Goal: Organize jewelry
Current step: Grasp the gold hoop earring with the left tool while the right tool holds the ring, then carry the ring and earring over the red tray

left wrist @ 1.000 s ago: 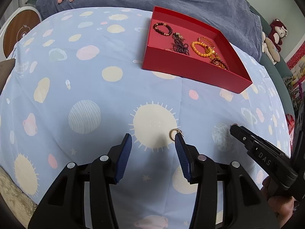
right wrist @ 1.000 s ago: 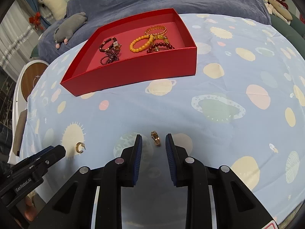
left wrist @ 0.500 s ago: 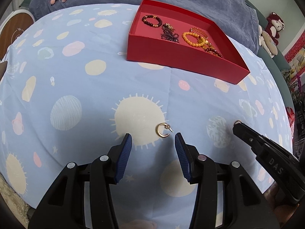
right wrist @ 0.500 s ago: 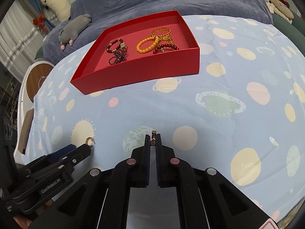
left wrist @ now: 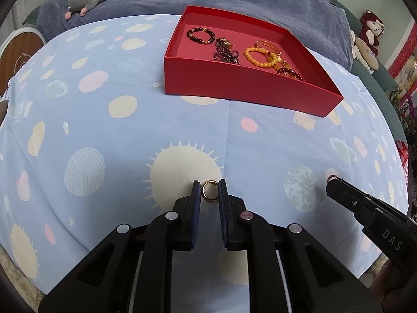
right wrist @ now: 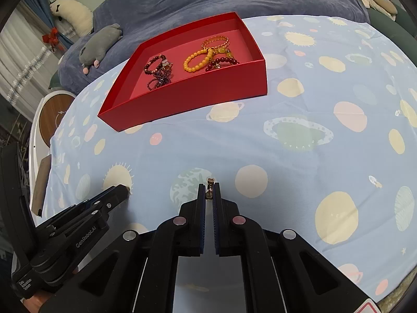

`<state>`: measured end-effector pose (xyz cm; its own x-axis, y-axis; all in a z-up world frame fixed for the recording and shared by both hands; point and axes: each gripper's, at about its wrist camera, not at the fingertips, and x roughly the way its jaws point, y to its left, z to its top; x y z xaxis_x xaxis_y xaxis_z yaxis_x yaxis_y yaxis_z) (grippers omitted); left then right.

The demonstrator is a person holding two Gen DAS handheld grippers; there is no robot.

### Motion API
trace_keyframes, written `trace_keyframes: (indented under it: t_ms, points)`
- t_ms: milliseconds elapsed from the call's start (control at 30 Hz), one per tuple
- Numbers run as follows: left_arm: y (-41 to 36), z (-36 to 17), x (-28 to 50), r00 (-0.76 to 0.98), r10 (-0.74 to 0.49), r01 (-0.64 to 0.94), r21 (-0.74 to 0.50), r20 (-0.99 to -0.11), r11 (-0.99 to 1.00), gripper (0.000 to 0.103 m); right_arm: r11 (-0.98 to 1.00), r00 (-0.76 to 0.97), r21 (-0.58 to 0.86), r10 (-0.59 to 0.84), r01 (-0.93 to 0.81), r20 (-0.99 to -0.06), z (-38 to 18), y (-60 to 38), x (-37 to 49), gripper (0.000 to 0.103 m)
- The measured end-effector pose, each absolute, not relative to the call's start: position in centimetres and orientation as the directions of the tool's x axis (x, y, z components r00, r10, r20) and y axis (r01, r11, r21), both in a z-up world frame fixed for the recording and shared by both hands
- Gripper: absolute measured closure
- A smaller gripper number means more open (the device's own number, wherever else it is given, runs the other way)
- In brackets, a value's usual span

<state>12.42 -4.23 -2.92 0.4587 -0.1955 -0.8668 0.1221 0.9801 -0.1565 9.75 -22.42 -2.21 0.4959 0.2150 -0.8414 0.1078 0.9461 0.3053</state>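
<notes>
Left hand-held gripper (left wrist: 209, 192) had just been closing; the gold hoop earring (left wrist: 210, 193), beside its right pad a second ago, now sat between the pads, pinched. Right hand-held gripper (right wrist: 209, 192) had shut on a small gold earring (right wrist: 210, 188). Both pointed steeply down at the planet-print sheet (left wrist: 104, 120). Red tray (left wrist: 245, 86) of bracelets lay well beyond both, path clear.
</notes>
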Motion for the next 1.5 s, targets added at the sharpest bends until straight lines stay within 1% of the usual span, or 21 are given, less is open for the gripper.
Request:
trace_keyframes:
  t_ms: [33, 67, 100, 200, 567, 933, 1200, 1500]
  points:
    - [-4.2, -2.9, 12.4, 0.457, -0.200, 0.122, -0.162, -0.867, 0.979, 0.090, 0.946, 0.496, 0.306, 0.216, 0.107, -0.841, -2.2, -22.4, 9.7, 0.098]
    - [-4.1, -2.9, 12.4, 0.455, -0.206, 0.120, -0.170, -0.866, 0.978, 0.100, 0.946, 0.495, 0.307, 0.217, 0.107, -0.841, -2.2, -22.4, 9.7, 0.098]
    - [-3.9, -2.8, 12.5, 0.449, -0.218, 0.118, -0.185, -0.867, 0.976, 0.101, 0.945, 0.496, 0.308, 0.217, 0.107, -0.841, -2.2, -22.4, 9.7, 0.098]
    - [-3.3, -2.7, 12.4, 0.438, -0.242, 0.094, -0.223, -0.866, 0.970, 0.101, 0.944, 0.501, 0.312, 0.221, 0.104, -0.837, -1.9, -22.4, 9.6, 0.098]
    - [-2.3, -1.5, 11.5, 0.448, -0.261, 0.083, -0.251, -0.855, 0.964, 0.102, 0.943, 0.509, 0.317, 0.226, 0.100, -0.831, -1.4, -22.4, 9.1, 0.098]
    - [-2.4, 2.0, 11.8, 0.482, -0.302, 0.103, -0.289, -0.822, 0.952, 0.102, 0.937, 0.555, 0.341, 0.244, 0.076, -0.795, 1.2, -22.5, 9.4, 0.098]
    - [-3.5, 5.1, 14.4, 0.521, -0.337, 0.128, -0.319, -0.784, 0.939, 0.102, 0.937, 0.605, 0.347, 0.252, 0.043, -0.755, 3.9, -23.0, 11.5, 0.098]
    - [-5.5, 8.1, 20.7, 0.574, -0.349, 0.165, -0.313, -0.741, 0.935, 0.102, 0.948, 0.649, 0.319, 0.241, 0.003, -0.721, 6.2, -23.0, 17.6, 0.098]
